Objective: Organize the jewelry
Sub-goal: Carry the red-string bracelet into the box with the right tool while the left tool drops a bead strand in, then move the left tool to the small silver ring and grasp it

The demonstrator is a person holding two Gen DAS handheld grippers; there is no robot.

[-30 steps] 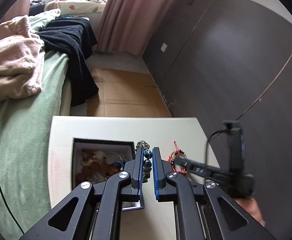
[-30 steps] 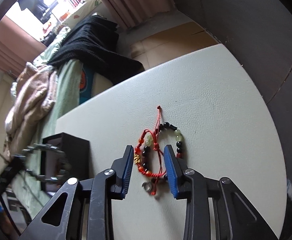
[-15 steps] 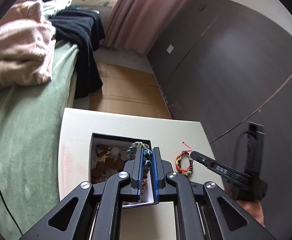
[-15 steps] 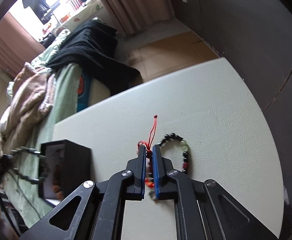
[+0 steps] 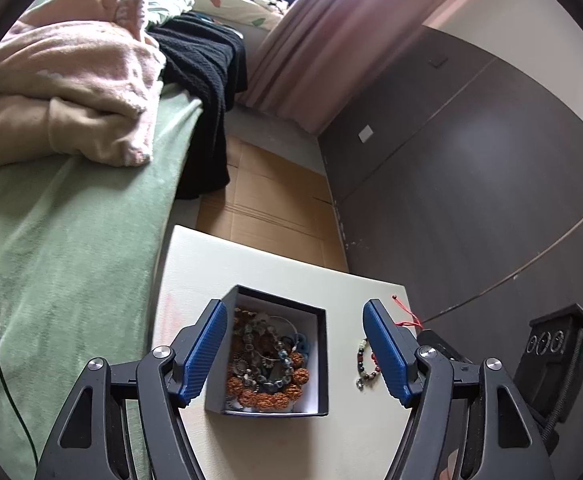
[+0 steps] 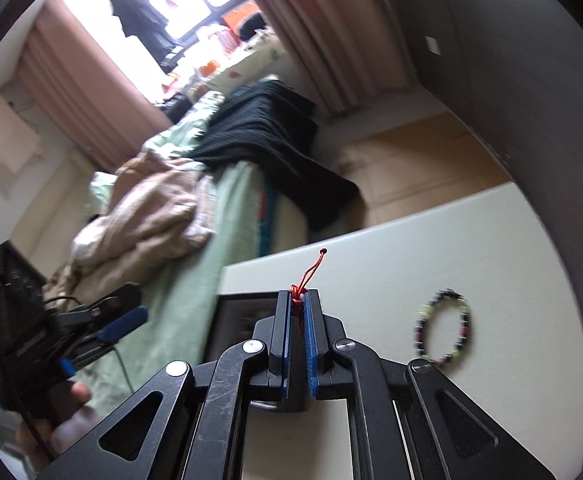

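Observation:
A dark jewelry box [image 5: 322, 364] sits on the white table [image 5: 219, 264], filled with several beaded bracelets [image 5: 265, 364]. My left gripper [image 5: 295, 350] is open and empty, held above the box with the fingers either side of it. My right gripper [image 6: 298, 320] is shut on a red cord bracelet [image 6: 305, 278], lifted above the table near the box [image 6: 243, 316]; its red cord also shows in the left wrist view [image 5: 407, 318]. A bracelet of dark and green beads [image 6: 443, 326] lies on the table to the right, also seen in the left wrist view [image 5: 365, 364].
A bed with a green blanket [image 5: 63, 240], pink bedding [image 5: 67, 92] and a black throw [image 5: 207, 80] runs along the table's left side. A dark panelled wall [image 5: 471, 184] stands to the right. Cardboard [image 5: 267, 196] covers the floor beyond the table.
My left gripper opened and dropped the blue-green bead bracelet into the box. My right gripper closed on the red cord bracelet, lifted it and moved left toward the box.

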